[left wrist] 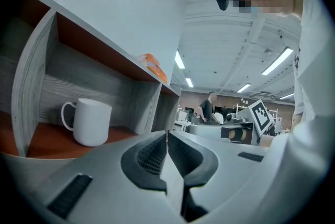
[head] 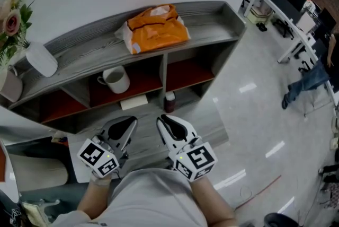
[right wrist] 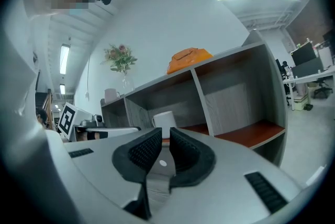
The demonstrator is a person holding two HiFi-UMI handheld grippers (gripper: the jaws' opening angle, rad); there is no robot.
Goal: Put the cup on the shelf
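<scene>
Left gripper and right gripper, jaws together and empty, hang near body, presumably because cup stands upright inside shelf.

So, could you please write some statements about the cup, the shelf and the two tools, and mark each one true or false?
1. The white cup stands upright inside a compartment of the shelf. True.
2. The orange bag lies in the compartment beside the cup. False: it lies on top of the shelf.
3. The left tool grips the cup. False: its jaws are together, empty, away from the cup.
4. The right tool is shut and holds nothing. True.
</scene>
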